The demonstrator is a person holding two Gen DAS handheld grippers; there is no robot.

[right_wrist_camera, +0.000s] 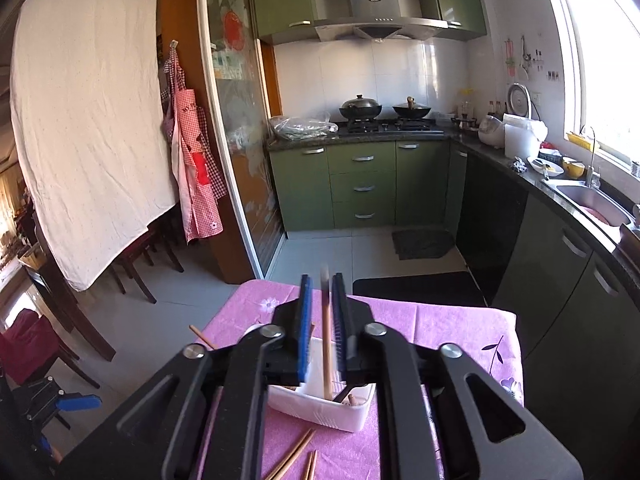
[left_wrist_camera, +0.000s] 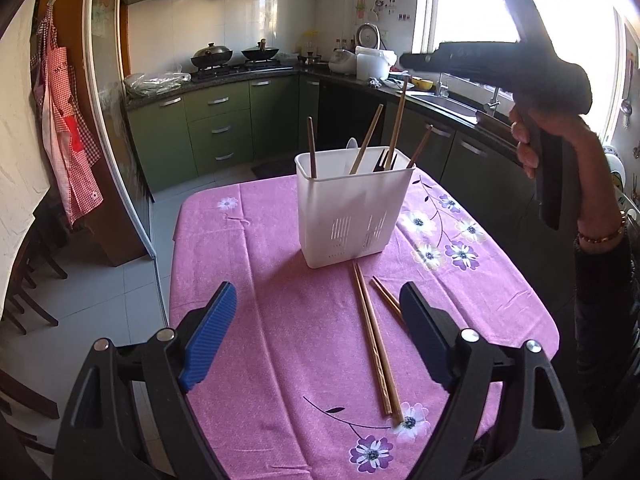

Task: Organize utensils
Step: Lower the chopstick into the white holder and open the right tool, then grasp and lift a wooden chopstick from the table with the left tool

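A white utensil holder (left_wrist_camera: 352, 208) stands on the pink flowered tablecloth (left_wrist_camera: 280, 320); it holds several wooden chopsticks, a dark fork (left_wrist_camera: 385, 162) and a white spoon. A pair of chopsticks (left_wrist_camera: 374, 338) and another pair (left_wrist_camera: 386, 298) lie on the cloth in front of it. My left gripper (left_wrist_camera: 316, 334) is open and empty, low over the near cloth. My right gripper (right_wrist_camera: 322, 312) hovers above the holder (right_wrist_camera: 324, 404), its jaws slightly apart with a blurred chopstick (right_wrist_camera: 327, 340) standing between them, its lower end in the holder. In the left wrist view the right gripper (left_wrist_camera: 412, 60) is high above the holder.
The table's edges drop to a tiled floor (left_wrist_camera: 120, 300). Green kitchen cabinets (right_wrist_camera: 360, 184), a stove with woks (right_wrist_camera: 384, 114) and a sink (right_wrist_camera: 592, 200) lie beyond. Dark chairs (right_wrist_camera: 132, 260) and a hanging white sheet (right_wrist_camera: 88, 120) are to the left.
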